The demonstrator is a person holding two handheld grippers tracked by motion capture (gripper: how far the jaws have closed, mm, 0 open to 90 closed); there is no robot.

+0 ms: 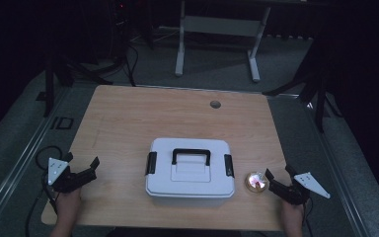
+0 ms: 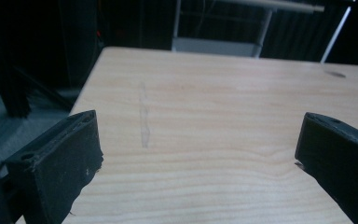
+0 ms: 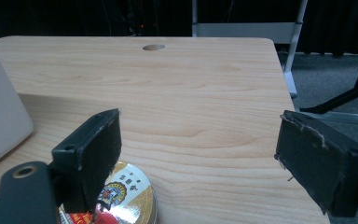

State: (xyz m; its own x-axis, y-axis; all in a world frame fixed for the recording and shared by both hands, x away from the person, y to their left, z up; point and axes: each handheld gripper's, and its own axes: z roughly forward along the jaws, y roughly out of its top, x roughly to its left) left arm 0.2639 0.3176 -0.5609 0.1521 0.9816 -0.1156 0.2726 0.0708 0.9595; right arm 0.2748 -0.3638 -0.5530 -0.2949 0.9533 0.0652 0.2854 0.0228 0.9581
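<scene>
Both tools were released: the left tool (image 1: 84, 169) over bare bench (image 1: 128, 123), the right tool (image 1: 278, 175) just beside a tin (image 1: 256, 182).

box (image 1: 190, 170) mid-table (image 1: 128, 118), tin (image 1: 256, 181) just right

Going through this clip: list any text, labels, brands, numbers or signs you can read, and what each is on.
Round tin by the right gripper: printed characters and an emblem on the gold lid, too small and blurred to read.
White box: no readable text on it.
Floor marking left of the table: looks like "ID", though I can't be sure.
Nothing else legible.
</scene>
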